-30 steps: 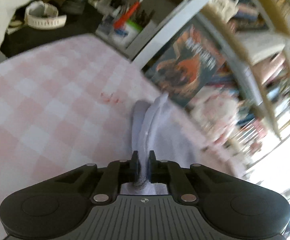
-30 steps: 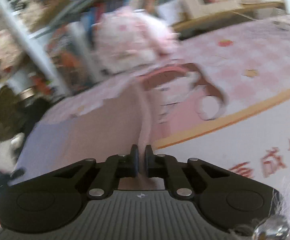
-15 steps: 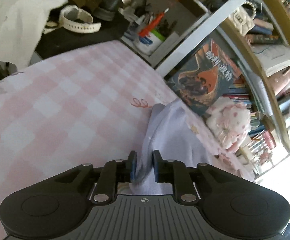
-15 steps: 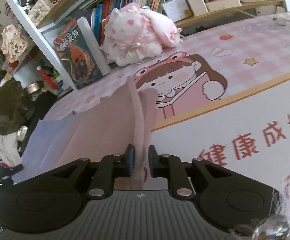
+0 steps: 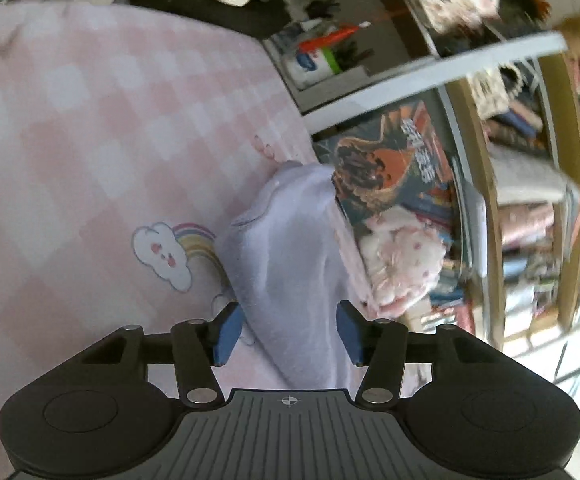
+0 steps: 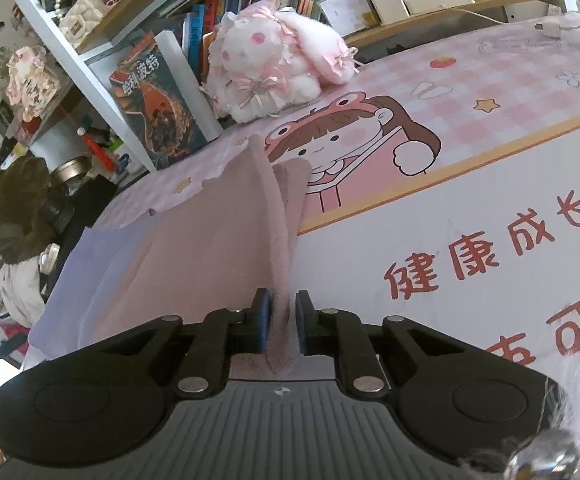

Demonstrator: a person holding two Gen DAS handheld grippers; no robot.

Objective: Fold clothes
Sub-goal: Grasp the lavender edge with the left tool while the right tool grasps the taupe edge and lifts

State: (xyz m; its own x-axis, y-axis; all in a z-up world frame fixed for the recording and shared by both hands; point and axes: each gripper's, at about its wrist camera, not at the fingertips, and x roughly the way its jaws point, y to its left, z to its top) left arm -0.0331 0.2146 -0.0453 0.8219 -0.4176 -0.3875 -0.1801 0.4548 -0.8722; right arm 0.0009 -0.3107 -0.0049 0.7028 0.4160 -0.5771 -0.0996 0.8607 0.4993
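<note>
A soft garment, lavender at one end (image 5: pixel 290 264) and dusty pink at the other (image 6: pixel 218 236), lies on the pink checked table mat. In the left wrist view my left gripper (image 5: pixel 288 334) is open wide, its blue pads either side of the lavender cloth without pinching it. In the right wrist view my right gripper (image 6: pixel 280 324) is partly open, with a raised pink fold of the garment (image 6: pixel 280 280) standing loosely between the fingers.
The mat (image 6: pixel 489 152) carries a cartoon girl print and red characters. A plush bunny (image 6: pixel 266 64) and a dark book (image 6: pixel 158 108) stand against the bookshelf at the back. A pen pot (image 5: pixel 317 56) sits beyond the mat's edge.
Both grippers have opened and let go of the garment; the left opened wide and swung over the cloud and rainbow print. The cloth has settled onto the mat.
</note>
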